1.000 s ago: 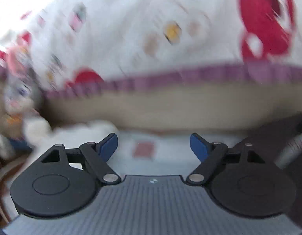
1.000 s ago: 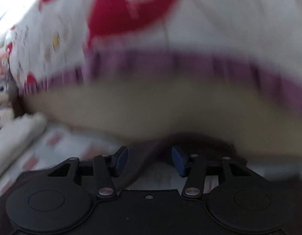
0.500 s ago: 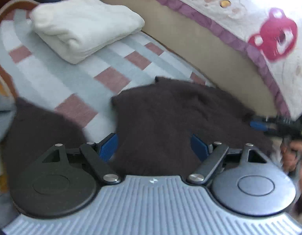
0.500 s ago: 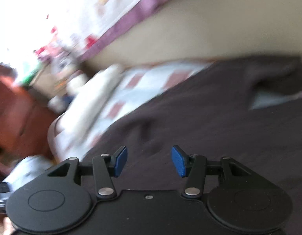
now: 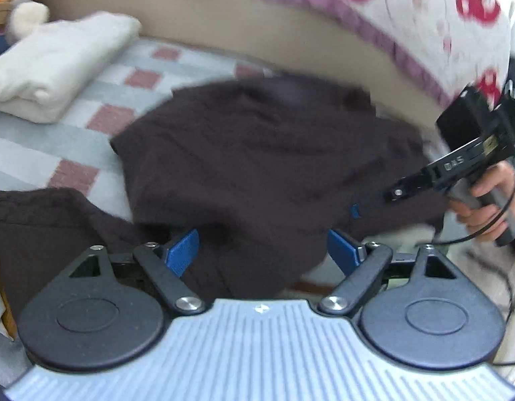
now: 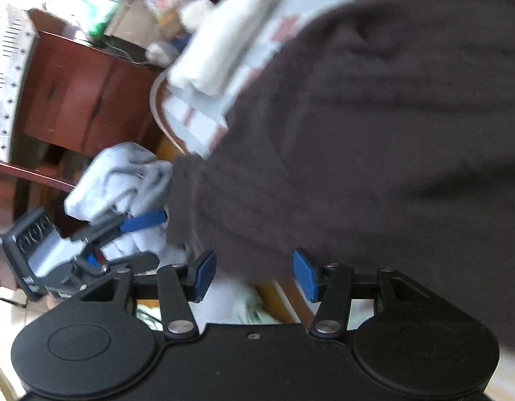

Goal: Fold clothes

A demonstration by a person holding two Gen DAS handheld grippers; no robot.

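The dark brown garment (image 5: pixel 257 160) lies spread and rumpled on the bed (image 5: pixel 30 153), over the checked blue-and-red sheet, with its near edge drooping past the bed's front edge toward both claws. It looks like a thick, soft knit: limp and fairly light, with enough grip in the fabric that it should not slip from the pads, and nothing fragile about it. It will sag and bunch wherever it is lifted, so in my judgement the best hold is at the hem or a corner near the front edge, pinching a single layer, not a wad. A separate flap of the same dark cloth lies at the lower left in the left view; whether it is a sleeve I cannot tell.

A folded cream blanket (image 5: pixel 56 63) rests on the sheet well apart from the garment, and a crumpled grey cloth (image 6: pixel 123 173) sits off the bed's end.

The left claw (image 5: pixel 262 250) stands wide apart, empty, at the garment's near edge. The right claw (image 6: pixel 255 274) is likewise spread, gripping nothing, just beside the drooping hem.
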